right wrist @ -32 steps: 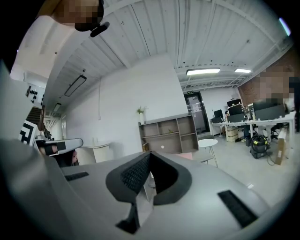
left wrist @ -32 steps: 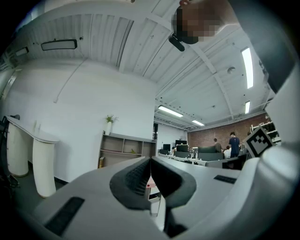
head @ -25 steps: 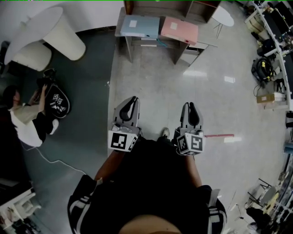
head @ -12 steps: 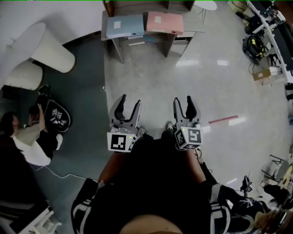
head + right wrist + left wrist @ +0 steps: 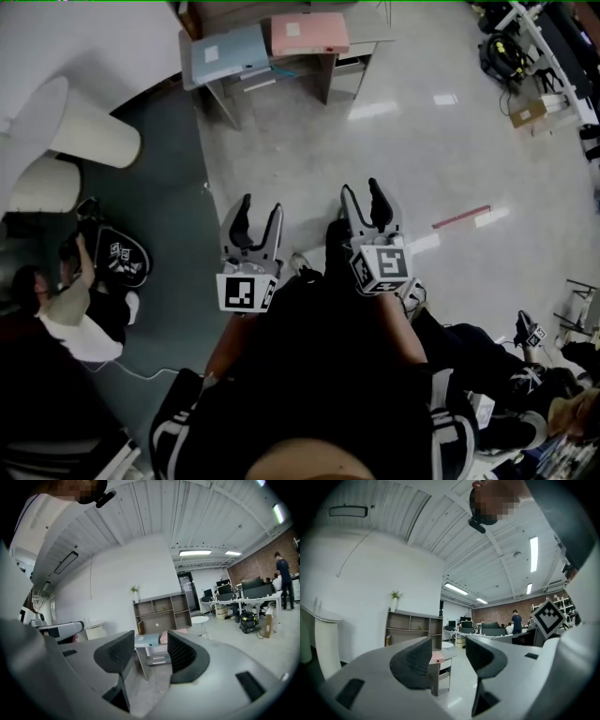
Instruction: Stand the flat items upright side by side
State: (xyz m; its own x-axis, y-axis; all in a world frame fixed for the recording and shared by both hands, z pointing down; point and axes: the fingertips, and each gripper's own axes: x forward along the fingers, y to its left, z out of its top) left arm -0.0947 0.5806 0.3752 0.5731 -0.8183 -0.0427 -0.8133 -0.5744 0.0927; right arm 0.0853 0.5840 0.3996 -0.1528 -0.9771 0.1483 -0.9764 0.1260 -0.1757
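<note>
The left gripper's [image 5: 260, 211] two dark pads stand well apart with only floor and distant furniture showing between them, and its own view [image 5: 449, 656] confirms the gap holds nothing. The right gripper [image 5: 361, 195] is likewise spread and empty, jaws parted in the right gripper view [image 5: 149, 651]. Both are held side by side just in front of the person's body, pointing toward 12 o'clock. The task's things are well away from them: a blue file [image 5: 225, 53] and a pink file [image 5: 307, 33] lie flat, next to each other, on a small table [image 5: 221, 106] at about 11 to 12 o'clock in the head view – blue on the left, pink on the right. The right gripper view frames both between its jaws, the blue file [image 5: 147, 640] and the pink file [image 5: 164, 637], with an open shelf unit [image 5: 161, 613] behind. A red strip [image 5: 461, 217] lies on the floor at 3 o'clock of the right gripper, and a seated person [image 5: 56, 309] is at 9 o'clock.
</note>
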